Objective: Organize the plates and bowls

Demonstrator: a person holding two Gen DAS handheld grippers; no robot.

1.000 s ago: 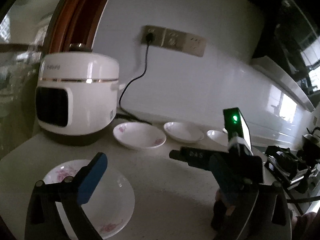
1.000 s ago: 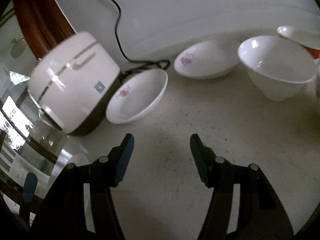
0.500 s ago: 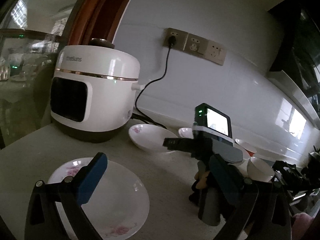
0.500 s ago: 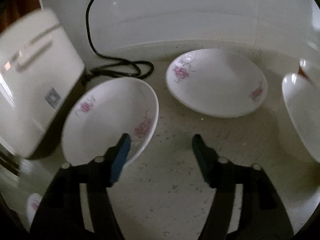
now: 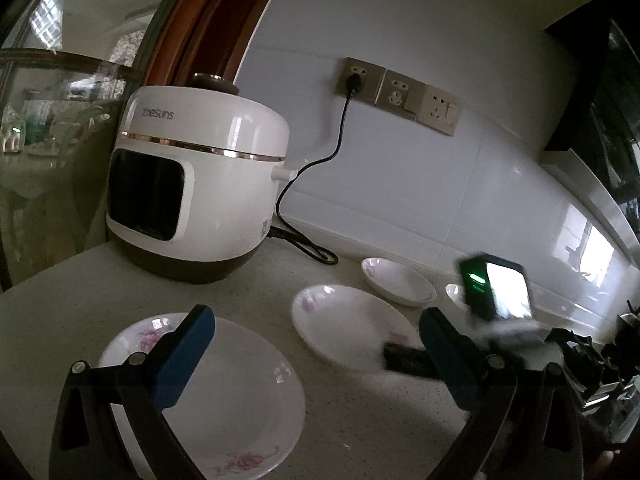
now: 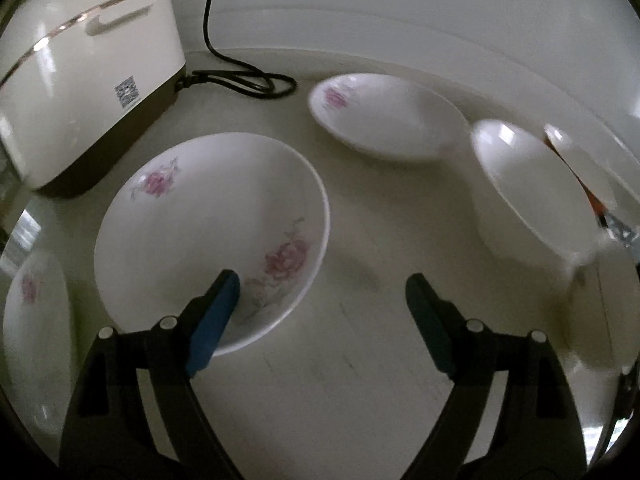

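Three white plates with pink flowers lie on the pale counter. The nearest plate [image 5: 224, 404] lies under my left gripper [image 5: 316, 356], which is open and holds nothing. The middle plate [image 6: 212, 232] [image 5: 348, 332] sits in front of the rice cooker. My right gripper [image 6: 322, 312] hangs over its near right rim, its jaws opening. Its left finger [image 6: 216, 320] is above the plate's inside and the other finger is over bare counter; neither pad presses on the rim. The far plate [image 6: 384, 120] lies by the wall. A white bowl [image 6: 532, 184] stands to the right.
A white rice cooker [image 5: 200, 184] stands at the back left, its black cord [image 6: 248, 76] looping along the wall to a socket [image 5: 356, 76]. Behind the white bowl is a second bowl [image 6: 580, 156] with an orange outside. Dark stove parts [image 5: 592, 364] are at the far right.
My right gripper has moved in over the middle plate, tipped downward and spread its fingers wider. The left gripper has stayed over the nearest plate, only rolling a little.
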